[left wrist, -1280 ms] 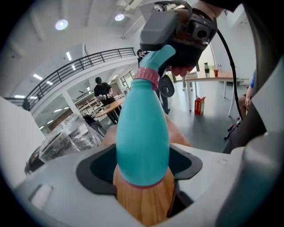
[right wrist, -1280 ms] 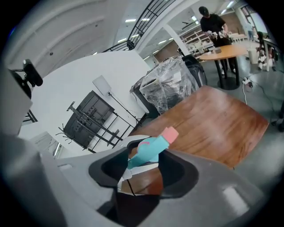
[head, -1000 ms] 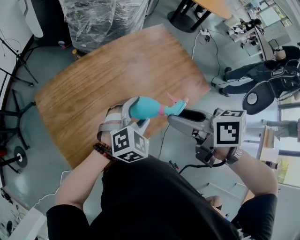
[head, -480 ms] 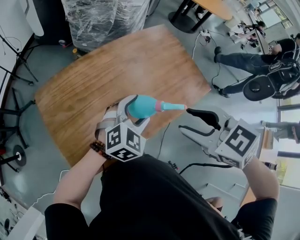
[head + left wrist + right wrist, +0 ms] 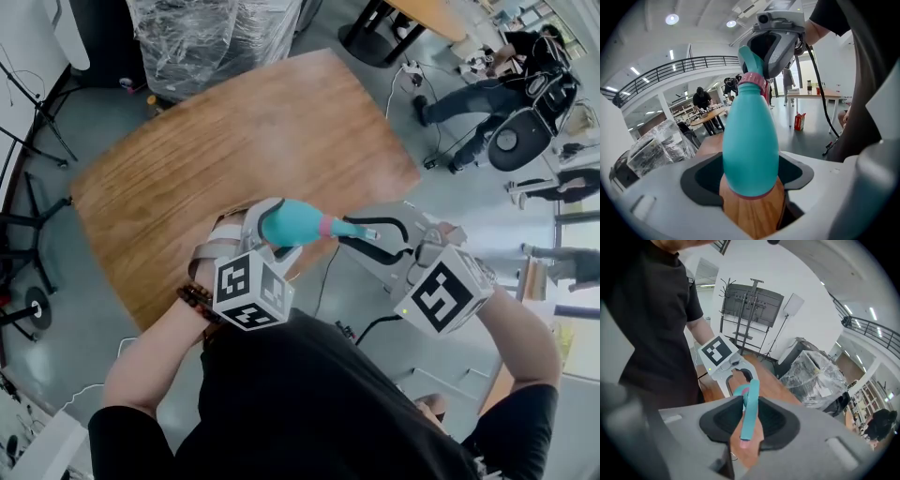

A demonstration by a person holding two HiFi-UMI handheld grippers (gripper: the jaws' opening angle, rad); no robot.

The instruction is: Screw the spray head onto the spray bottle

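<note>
Left hand-held gripper (image 5: pixel 751 185) pinching teal bottle (image 5: pixel 292 223), right hand-held gripper (image 5: pixel 749 423) just clamped spray head (image 5: pixel 751 404)

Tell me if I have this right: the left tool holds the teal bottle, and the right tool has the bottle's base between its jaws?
Not the base. The right tool has the head, at the top of the bottle, between its jaws, which have just been closing on it, as the right gripper view shows. The left tool does hold the teal bottle.
</note>
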